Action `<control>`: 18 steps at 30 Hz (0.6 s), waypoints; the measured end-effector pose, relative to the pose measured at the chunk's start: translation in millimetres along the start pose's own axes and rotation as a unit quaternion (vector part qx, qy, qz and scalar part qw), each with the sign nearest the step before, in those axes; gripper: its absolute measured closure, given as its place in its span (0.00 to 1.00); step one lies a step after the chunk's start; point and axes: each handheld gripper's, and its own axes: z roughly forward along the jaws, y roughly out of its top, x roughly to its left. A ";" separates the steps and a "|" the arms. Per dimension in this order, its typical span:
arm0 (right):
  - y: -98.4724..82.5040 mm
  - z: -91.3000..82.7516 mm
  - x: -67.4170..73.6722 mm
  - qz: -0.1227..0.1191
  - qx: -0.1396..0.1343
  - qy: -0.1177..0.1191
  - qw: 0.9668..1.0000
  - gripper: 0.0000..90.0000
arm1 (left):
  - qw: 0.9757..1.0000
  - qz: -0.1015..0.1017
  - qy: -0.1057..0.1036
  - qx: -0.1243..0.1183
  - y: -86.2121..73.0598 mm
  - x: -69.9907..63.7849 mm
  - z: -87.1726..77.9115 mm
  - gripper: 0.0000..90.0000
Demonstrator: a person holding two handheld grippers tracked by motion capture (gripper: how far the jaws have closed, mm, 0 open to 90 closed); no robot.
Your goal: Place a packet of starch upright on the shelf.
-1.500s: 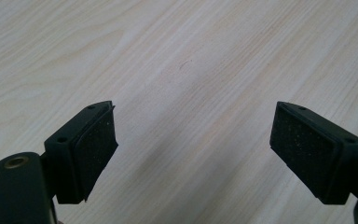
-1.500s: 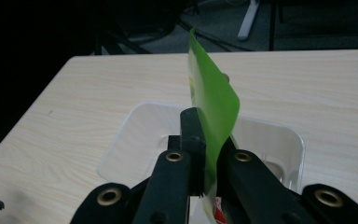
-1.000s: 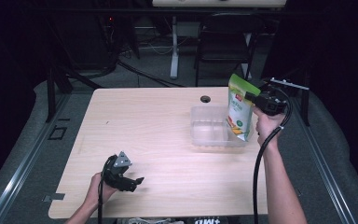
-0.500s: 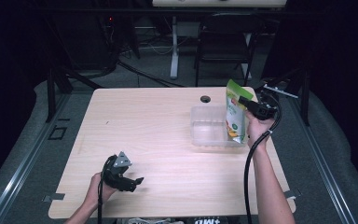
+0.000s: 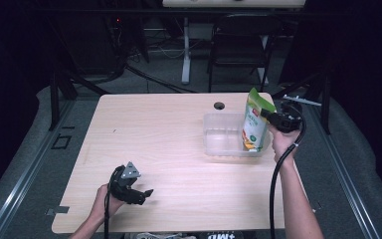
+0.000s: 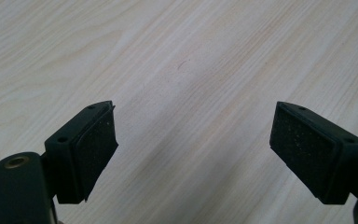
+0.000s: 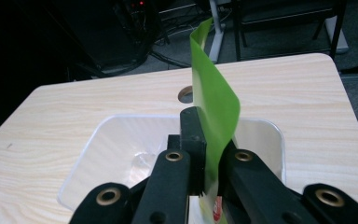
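Note:
A green and white snack pouch (image 5: 254,121) hangs upright with its lower end inside a clear plastic tub (image 5: 219,146) on the right half of the table. My right gripper (image 5: 264,113) is shut on the pouch's top edge, and in the right gripper view the green flap (image 7: 214,100) rises from between the closed jaws above the tub (image 7: 112,154). My left gripper (image 5: 148,192) rests near the table's front left edge, held by a hand. Its pads (image 6: 96,145) stand wide apart over bare wood with nothing between them.
The light wooden table (image 5: 159,134) has a round cable hole (image 5: 219,105) just behind the tub. A dark chair (image 5: 238,45) and a desk leg (image 5: 185,50) stand beyond the far edge. Black cables trail from both grippers.
My right gripper has carried the pouch down and slightly left, so its lower end now sits inside the tub. The left gripper has stayed put.

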 end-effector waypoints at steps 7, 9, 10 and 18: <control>-11.2 -2.5 -9.4 -0.034 0.015 -0.048 0.998 1.00 | 1.000 0.001 0.001 0.000 0.0 0.1 0.1 0.16; -13.5 -5.2 -16.9 -0.029 0.017 -0.054 0.998 1.00 | 1.000 -0.001 0.001 0.000 0.0 -0.3 0.7 0.16; -15.3 -6.3 -22.5 -0.022 0.015 -0.059 0.998 1.00 | 1.000 0.000 -0.001 0.002 0.3 -0.3 0.6 0.16; -20.6 -10.2 -43.3 0.013 0.018 -0.046 0.999 0.96 | 1.000 0.000 -0.001 0.002 0.5 -0.9 1.0 0.16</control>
